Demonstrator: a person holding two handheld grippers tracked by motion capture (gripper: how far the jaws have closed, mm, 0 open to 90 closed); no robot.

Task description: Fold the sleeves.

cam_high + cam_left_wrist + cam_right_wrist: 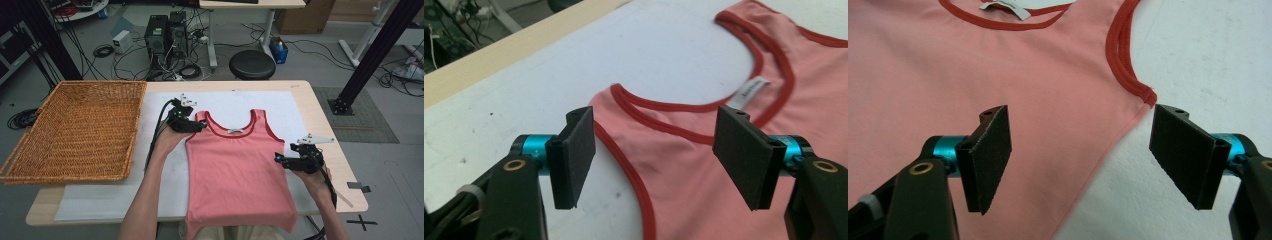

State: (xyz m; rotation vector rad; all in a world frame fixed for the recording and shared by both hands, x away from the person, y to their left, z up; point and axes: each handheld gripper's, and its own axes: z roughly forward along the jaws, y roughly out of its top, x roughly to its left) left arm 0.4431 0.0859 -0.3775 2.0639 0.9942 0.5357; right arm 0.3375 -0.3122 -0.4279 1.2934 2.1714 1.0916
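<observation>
A pink tank top [235,170] with red trim lies flat on a white sheet, its hem hanging over the near table edge. My left gripper [200,125] hovers at the top's left shoulder strap [659,125]; the jaws stand open astride the strap, and the pads do not touch the cloth. My right gripper [278,159] is at the top's right side, just below the armhole. Its jaws are wide open over the side seam [1108,150], with cloth [1048,100] below them and nothing gripped. A white neck label [751,92] shows inside the neckline.
A large wicker basket [80,130] sits on the table's left end, beside the white sheet [165,185]. A black stool [252,64], computer towers and cables stand on the floor beyond the table. A black frame post [370,55] rises at the right.
</observation>
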